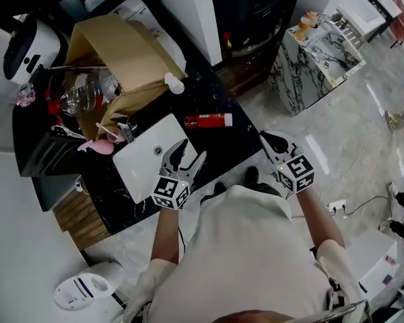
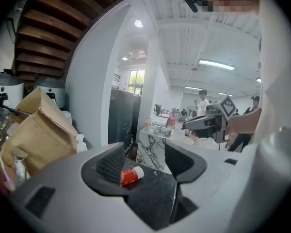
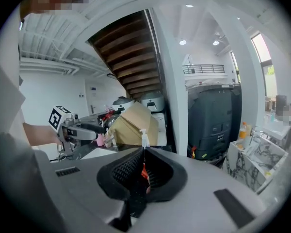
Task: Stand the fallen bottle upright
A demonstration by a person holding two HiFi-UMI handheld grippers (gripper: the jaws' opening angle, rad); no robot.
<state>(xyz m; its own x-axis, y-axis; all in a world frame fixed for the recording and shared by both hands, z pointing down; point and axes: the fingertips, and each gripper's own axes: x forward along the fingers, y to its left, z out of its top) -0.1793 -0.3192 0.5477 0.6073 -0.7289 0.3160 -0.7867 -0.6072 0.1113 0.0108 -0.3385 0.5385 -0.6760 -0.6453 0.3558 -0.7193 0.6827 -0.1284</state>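
black marble counter (image 1: 219,140) ran diagonally across your head view, with the brown cardboard box (image 1: 121,52) open at its far end and the white sink (image 1: 148,160) set into the near part. a white cooker (image 1: 30,49) sat beyond the box at the far left. your left gripper (image 1: 190,152) hung over the sink's right edge, jaws spread wide and holding nothing. its own view showed both pads clear, with bare counter between them. your right gripper (image 1: 264,137) was at the counter's right edge, well apart from the left one. its jaws were clenched, tips meeting, with nothing gripped, and only a thin slit was left lower down, with a red sliver showing through it. a clear plastic bottle (image 1: 87,89) lay against the box's left side. the red bottle (image 1: 209,120) was down on its side on the counter, just past the sink's far right corner, between the two grippers and touched by neither. in the left gripper view it lay beyond the jaws, close to the left pad, white cap pointing right. a small white spray bottle (image 1: 174,82) was by the box's right corner. something pink (image 1: 94,147) lay left of the sink, and i couldn't tell what it was.
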